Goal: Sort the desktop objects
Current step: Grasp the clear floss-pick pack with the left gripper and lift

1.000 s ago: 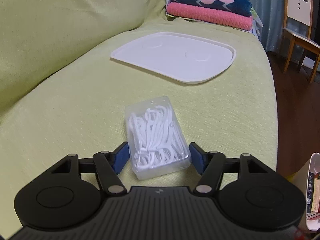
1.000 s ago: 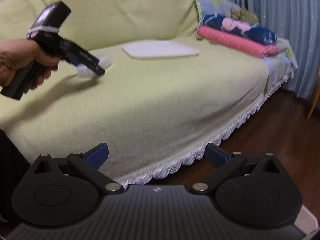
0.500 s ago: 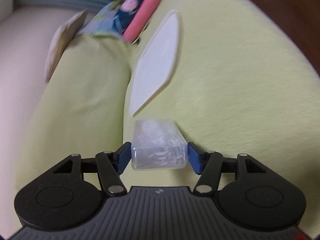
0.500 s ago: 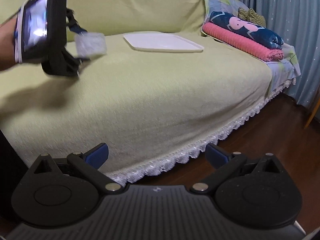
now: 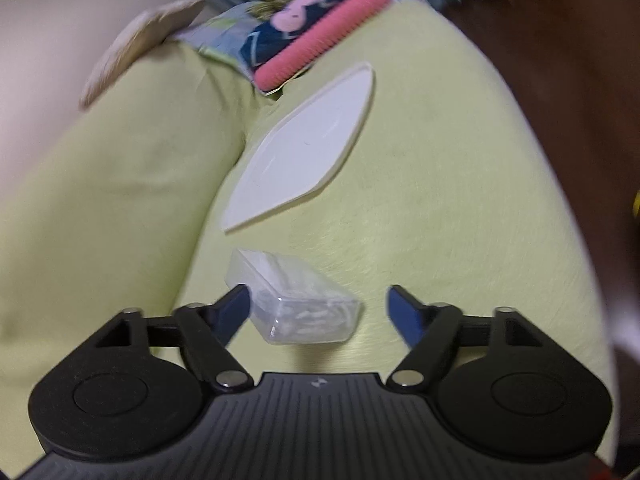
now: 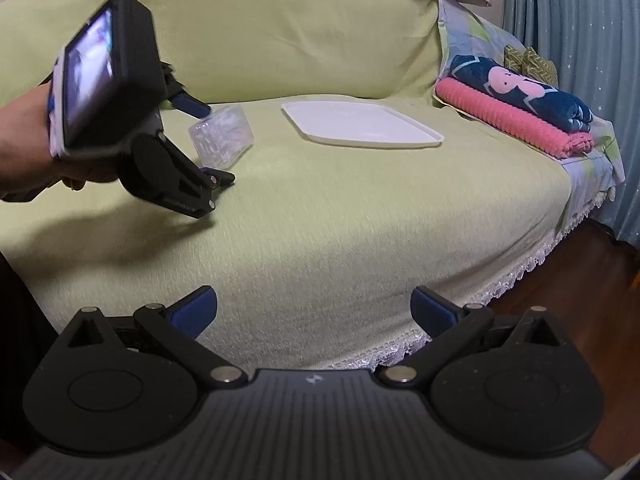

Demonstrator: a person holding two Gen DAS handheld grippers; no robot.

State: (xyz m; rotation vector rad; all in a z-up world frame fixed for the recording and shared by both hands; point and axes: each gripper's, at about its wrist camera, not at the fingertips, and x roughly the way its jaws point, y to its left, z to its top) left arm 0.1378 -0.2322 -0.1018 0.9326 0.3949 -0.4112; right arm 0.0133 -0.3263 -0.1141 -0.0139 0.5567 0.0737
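A: Left gripper (image 5: 318, 306) – state?
B: Fingers spread wide. Clear box of floss picks (image 5: 292, 300) sits between them, tilted, touching the left finger, apart from the right one. Whether it rests on the green sofa cover (image 5: 440, 184) – cannot tell.
A: White tray (image 6: 360, 124)?
B: Flat on the seat, just beyond the box, empty.
A: Right gripper (image 6: 314, 310)?
B: Gaping, nothing in it, held off the sofa's front edge
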